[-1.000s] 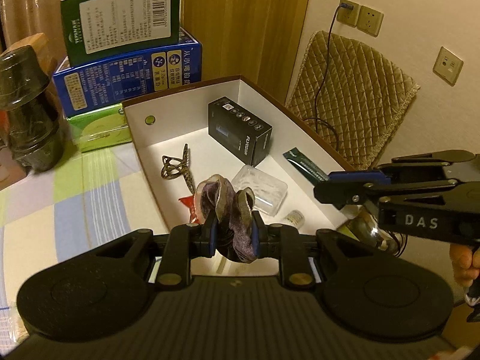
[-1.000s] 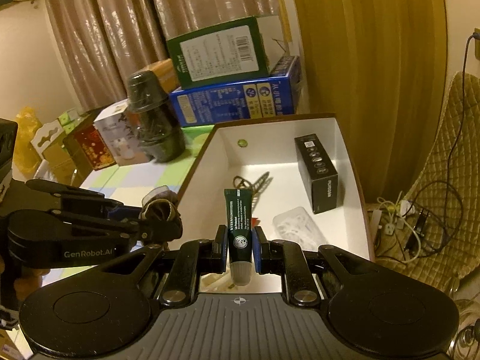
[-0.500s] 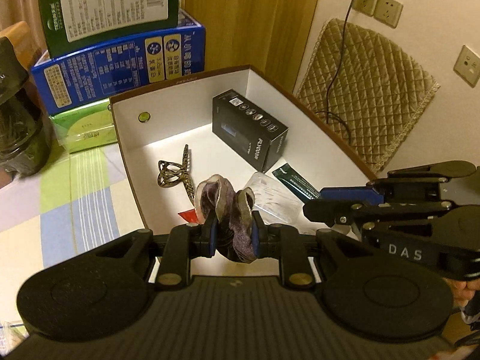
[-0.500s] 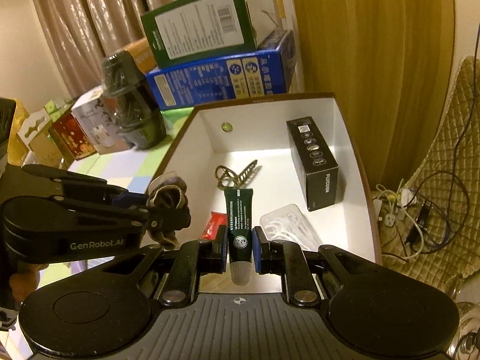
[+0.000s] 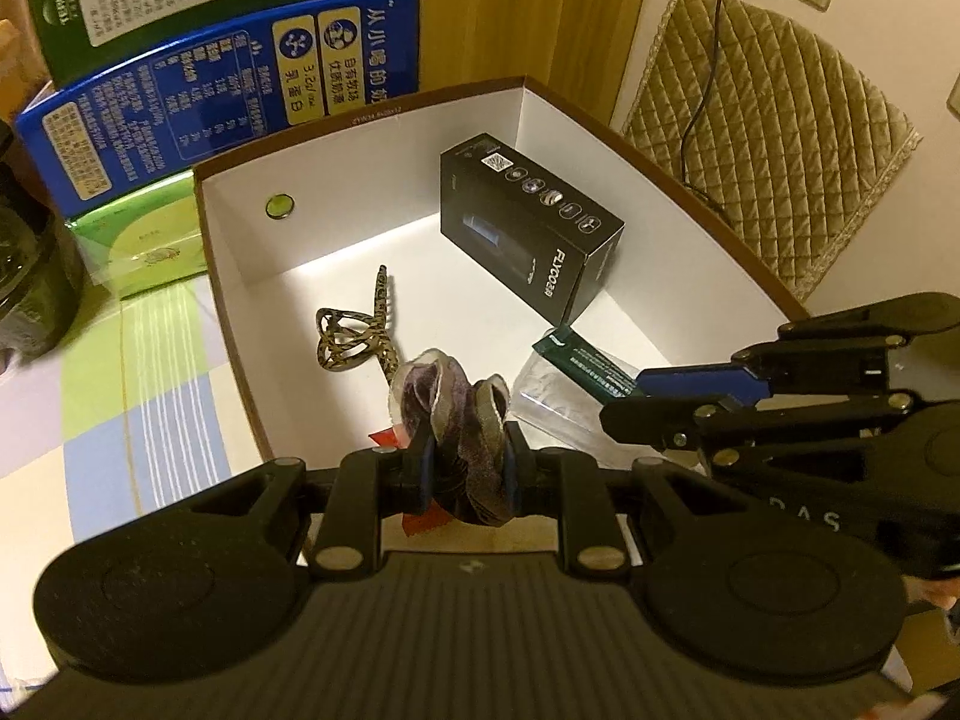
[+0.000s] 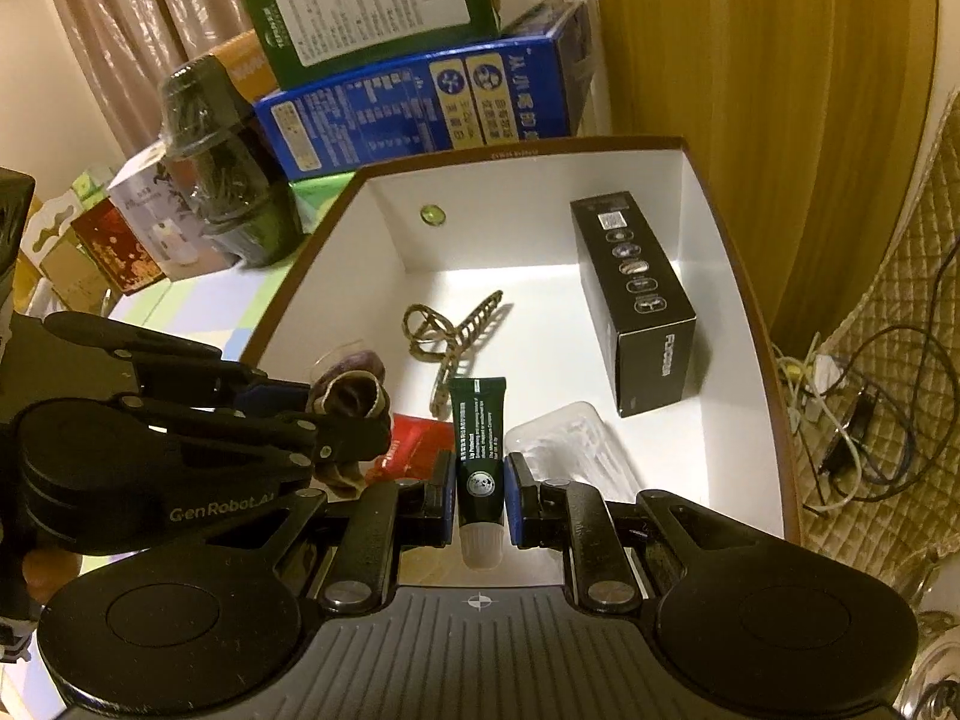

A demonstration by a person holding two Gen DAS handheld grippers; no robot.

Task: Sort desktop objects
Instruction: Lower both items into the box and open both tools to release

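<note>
White-walled and brown-rimmed, the open cardboard box (image 5: 372, 180) is our landmark for everything that follows. We carry 2 items toward it. Our left gripper (image 5: 465, 468) is clamped on a crumpled purple-and-tan fabric scrunchie (image 5: 456, 414), which hangs over the near part of the box floor. Our right gripper (image 6: 478, 495) is pinched narrow around a small dark green tube (image 6: 478, 438), cap end toward the camera, and it too sits above the near end of the box, just beside the left gripper.

Inside the box we see 4 things already sorted: a black carton (image 5: 528, 234) lying toward the far right wall, a leopard-print hair claw (image 5: 354, 336) near the middle of the floor, a clear plastic case (image 6: 570, 444) at the near right, and a red packet (image 6: 414, 444) at the near edge, partly hidden under our grippers. A small green sticker (image 5: 279, 204) marks the far wall. Behind the box stand a blue carton (image 5: 228, 96) and a green carton (image 6: 372, 0), and to its left lies a checked tablecloth (image 5: 120, 396).

We judge the step in hand to be delivery: both items are over the box but not yet released. Next we should lower slightly, pick bare floor between the hair claw and the clear case, and open each pair of jaws so the scrunchie and tube drop inside the walls without landing on the rim.
</note>
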